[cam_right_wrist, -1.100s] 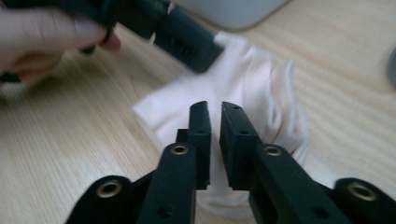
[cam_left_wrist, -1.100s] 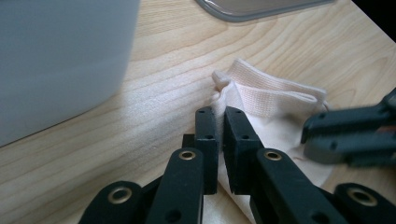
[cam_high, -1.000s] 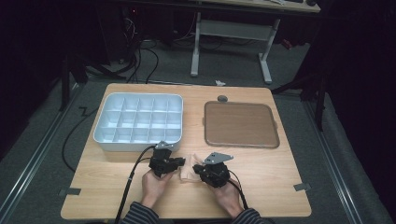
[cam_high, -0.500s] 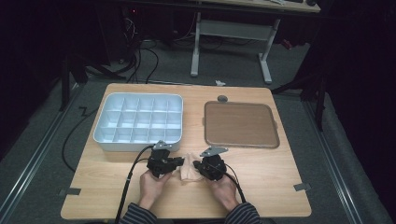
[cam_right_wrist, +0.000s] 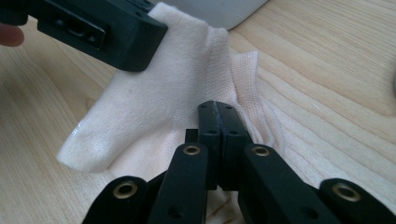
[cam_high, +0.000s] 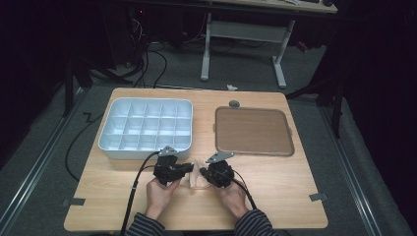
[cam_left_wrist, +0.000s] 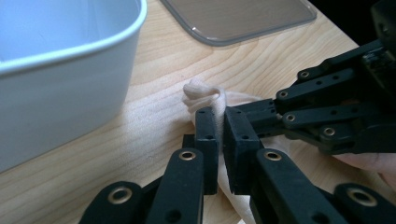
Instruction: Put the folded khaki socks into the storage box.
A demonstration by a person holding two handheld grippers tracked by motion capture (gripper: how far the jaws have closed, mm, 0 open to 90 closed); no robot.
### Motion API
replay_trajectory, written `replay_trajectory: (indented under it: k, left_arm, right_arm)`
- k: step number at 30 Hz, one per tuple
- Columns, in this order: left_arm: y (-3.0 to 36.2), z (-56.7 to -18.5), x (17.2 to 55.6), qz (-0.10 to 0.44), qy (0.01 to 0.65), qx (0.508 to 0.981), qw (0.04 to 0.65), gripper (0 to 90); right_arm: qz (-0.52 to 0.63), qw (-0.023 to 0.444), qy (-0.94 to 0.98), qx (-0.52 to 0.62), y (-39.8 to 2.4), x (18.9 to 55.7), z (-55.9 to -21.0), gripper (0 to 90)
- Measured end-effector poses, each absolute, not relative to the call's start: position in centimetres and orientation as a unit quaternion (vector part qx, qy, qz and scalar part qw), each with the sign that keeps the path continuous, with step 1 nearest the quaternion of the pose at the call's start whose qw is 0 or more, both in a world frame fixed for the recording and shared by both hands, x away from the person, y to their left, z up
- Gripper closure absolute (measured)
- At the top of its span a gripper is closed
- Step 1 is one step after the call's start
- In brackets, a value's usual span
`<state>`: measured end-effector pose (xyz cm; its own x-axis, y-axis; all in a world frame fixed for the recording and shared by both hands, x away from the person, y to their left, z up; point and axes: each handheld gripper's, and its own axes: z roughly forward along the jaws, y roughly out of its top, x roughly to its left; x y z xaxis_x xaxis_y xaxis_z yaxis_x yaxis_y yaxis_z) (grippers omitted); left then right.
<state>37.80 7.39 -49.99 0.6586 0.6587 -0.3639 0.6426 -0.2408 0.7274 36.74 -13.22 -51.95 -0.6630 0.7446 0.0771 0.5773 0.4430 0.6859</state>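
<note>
- Your right gripper (cam_right_wrist: pixel 218 108) is pinched tight on the sock (cam_right_wrist: pixel 154 107), near its open end
- Your left gripper (cam_left_wrist: pixel 220 116) is pinched on the sock's other side
- The sock lies on the table (cam_high: pixel 275 182) between your hands; it is soft, light and floppy, so grab it by the edges
- The white tray (cam_high: pixel 145 129) and brown lid (cam_high: pixel 253 131) sit farther back

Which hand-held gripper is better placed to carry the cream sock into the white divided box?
Left, probably. The left hand-held gripper is shut on the sock and sits just below the white box; the right hand-held gripper, also shut on it, is farther away.
</note>
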Motion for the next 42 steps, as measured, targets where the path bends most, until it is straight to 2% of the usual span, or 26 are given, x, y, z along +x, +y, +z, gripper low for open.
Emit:
replay_trajectory:
  k: [15,19,25,32,34,36,37,42]
  left_arm:
    - [8.6,-49.3,37.8,0.013,0.417,0.771,0.481,86.4]
    - [8.9,-49.0,37.7,0.024,0.422,0.769,0.48,86.4]
    - [8.8,-49.1,37.5,0.032,0.42,0.775,0.471,86.4]
    - [8.4,-49.1,37.4,0.033,0.417,0.777,0.47,86.4]
    - [8.3,-49.2,37.4,0.033,0.416,0.778,0.47,86.4]
    - [8.2,-49.2,37.3,0.034,0.415,0.779,0.469,86.4]
    - [8.2,-49.2,37.3,0.034,0.414,0.779,0.469,86.4]
    - [7.9,-49.0,37.3,0.033,0.41,0.783,0.466,86.3]
  right_arm:
    - [0.342,0.096,0.868,0.346,-10.3,37.5,-51.6,89.7]
    - [0.368,0.114,0.855,0.347,-11.2,36.6,-50.4,83.6]
    - [0.38,0.143,0.838,0.364,-13.2,35.9,-49.6,80.2]
    - [0.379,0.119,0.827,0.398,-14.7,35.5,-50.9,68.2]
    - [0.381,0.115,0.826,0.399,-14.7,35.5,-51.1,67.5]
    - [0.376,0.103,0.828,0.403,-14.5,35.6,-51.6,67.6]
    - [0.371,0.096,0.832,0.401,-14.3,35.8,-52.1,71.7]
    - [0.369,0.098,0.835,0.397,-14.0,35.7,-52.3,78.0]
